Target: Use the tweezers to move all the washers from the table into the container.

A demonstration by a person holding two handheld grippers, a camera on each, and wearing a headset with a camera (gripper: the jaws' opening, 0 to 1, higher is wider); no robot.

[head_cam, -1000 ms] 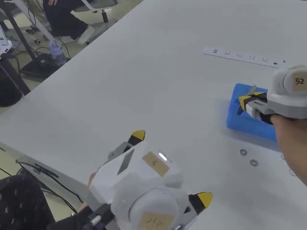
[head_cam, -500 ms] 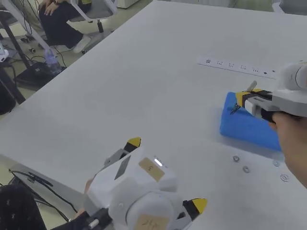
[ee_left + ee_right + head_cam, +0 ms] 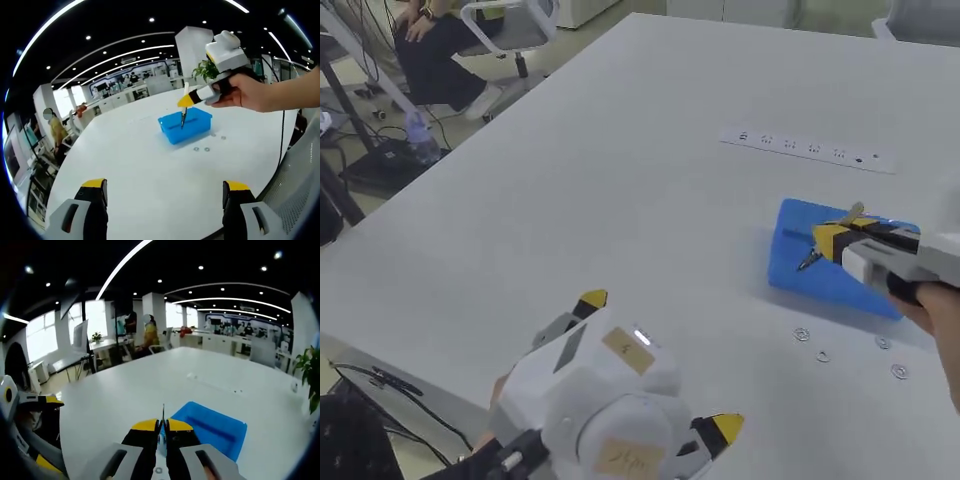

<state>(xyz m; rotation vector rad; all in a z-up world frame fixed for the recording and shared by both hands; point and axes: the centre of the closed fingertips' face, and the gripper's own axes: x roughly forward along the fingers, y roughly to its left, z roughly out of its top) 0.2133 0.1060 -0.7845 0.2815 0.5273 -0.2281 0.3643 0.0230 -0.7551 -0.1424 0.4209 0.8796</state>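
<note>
- The right gripper (image 3: 828, 241) has its jaws pressed together on the tweezers (image 3: 808, 261), which sit between the yellow jaw tips.
- The tweezers stick out past the jaw tips. One end slants down ahead of the gripper and the other pokes up behind them.
- The blue container (image 3: 790, 272) lies directly beneath and ahead of the right gripper. The lower tip of the tweezers hangs over the container's interior.
- I cannot tell whether the tweezers carry a washer.
- Four washers (image 3: 801, 335) lie loose on the white table (image 3: 650, 180). They are just outside the container's near wall, below and behind the right gripper's jaws.
- The left gripper (image 3: 658, 362) hovers with its jaws spread wide apart and nothing between them. It is low over the near edge of the table.
- The container, the washers and the right gripper all lie well ahead of the left gripper, straight along its jaws.
- A white power strip (image 3: 807, 150) lies on the table beyond the container, farther out than the right gripper.
</note>
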